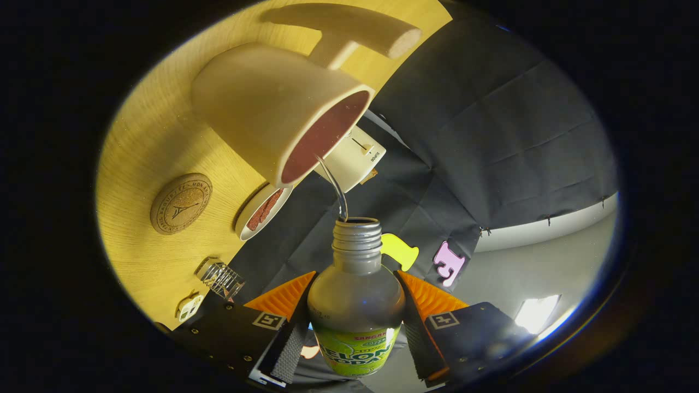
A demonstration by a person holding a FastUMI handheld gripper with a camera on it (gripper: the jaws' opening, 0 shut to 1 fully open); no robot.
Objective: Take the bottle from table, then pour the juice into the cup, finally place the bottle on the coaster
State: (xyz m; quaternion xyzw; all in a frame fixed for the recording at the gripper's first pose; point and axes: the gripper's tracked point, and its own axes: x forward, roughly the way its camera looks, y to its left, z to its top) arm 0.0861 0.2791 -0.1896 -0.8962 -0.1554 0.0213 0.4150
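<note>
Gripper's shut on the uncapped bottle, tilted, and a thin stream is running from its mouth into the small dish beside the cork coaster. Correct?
Not quite. In the gripper view the gripper is shut on the uncapped bottle, but the thin stream from its mouth runs into the big cup, not the small dish. That dish sits between the cup and the cork coaster; the stream does not reach it.

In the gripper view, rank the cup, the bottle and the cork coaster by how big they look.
1. Cup
2. Bottle, held between the gripper fingers; it is nearest the camera, so its look is inflated.
3. Cork coaster, plainly smallest.
</note>
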